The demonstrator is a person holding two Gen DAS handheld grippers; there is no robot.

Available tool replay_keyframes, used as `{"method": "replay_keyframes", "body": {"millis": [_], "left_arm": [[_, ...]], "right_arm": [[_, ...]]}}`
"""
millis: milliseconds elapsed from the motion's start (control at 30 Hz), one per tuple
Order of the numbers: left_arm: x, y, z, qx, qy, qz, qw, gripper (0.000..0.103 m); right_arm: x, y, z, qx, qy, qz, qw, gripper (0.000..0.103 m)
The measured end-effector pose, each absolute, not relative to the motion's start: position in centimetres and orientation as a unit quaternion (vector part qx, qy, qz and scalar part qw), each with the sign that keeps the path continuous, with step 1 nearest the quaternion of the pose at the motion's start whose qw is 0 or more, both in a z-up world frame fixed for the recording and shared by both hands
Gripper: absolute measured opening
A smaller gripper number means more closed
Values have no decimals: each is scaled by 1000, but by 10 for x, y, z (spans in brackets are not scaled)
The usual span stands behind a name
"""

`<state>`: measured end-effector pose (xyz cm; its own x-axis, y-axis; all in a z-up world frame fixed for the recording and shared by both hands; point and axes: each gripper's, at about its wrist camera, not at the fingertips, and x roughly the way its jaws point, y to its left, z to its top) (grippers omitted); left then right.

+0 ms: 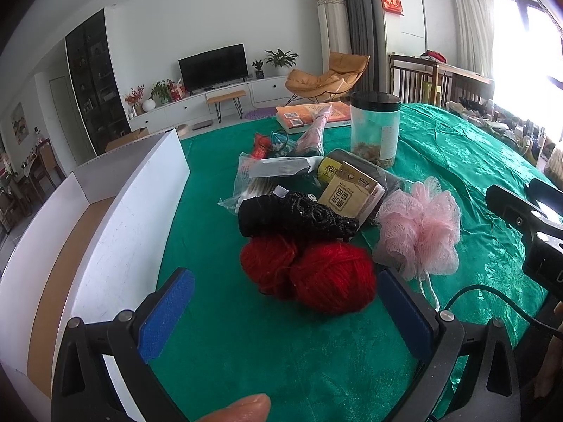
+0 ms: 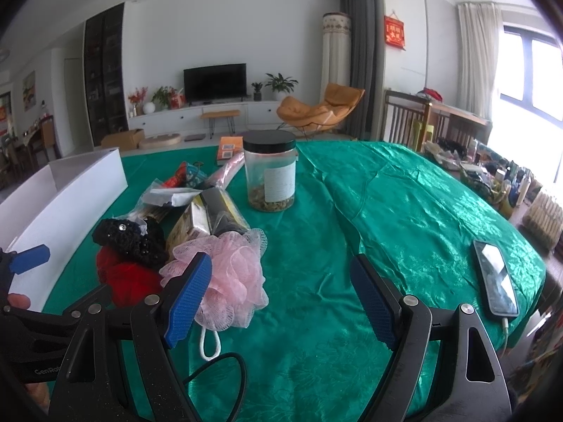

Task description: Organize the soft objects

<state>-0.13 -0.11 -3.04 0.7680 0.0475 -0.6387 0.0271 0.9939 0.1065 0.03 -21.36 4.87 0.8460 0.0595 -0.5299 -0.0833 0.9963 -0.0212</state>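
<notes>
Nearby, fuzzy red yarn balls (image 1: pixel 309 274) touch a frilly pink mesh pouf (image 1: pixel 422 228).

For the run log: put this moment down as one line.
stage: before first pick | left tongs: open, empty, facing red yarn | right tongs: open, empty, beside pink bath puff | white box: nothing seen inside

A: Non-task stuff? Clear jar (image 2: pixel 271 172), black lid, standing upright on the green tablecloth (image 2: pixel 404 211).
B: Phone (image 2: pixel 497 277) lies near the cloth's right edge, cable plugged in.
A: Orange book (image 1: pixel 313 114) lies flat behind the jar. TV (image 1: pixel 213 66) and tan lounge chair (image 1: pixel 325 75) in the background.
</notes>
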Motion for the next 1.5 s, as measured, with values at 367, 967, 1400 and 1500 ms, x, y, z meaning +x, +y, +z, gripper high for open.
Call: {"method": "replay_keyframes", "body": {"millis": [367,967,1400,1500], "left_arm": [[6,1,-45,67,377,19,923,103],[18,21,-79,62,436,34,897,103],[30,21,-101,59,460,29,886,103],[30,22,-102,48,462,24,886,103]], "right_arm": [[3,-217,49,-17,286,41,957,83],[96,-211,-18,-4,471,126,873,81],[91,-295,2,83,421,-16,903,83],[94,-285,-1,56,440,-16,896,83]]}}
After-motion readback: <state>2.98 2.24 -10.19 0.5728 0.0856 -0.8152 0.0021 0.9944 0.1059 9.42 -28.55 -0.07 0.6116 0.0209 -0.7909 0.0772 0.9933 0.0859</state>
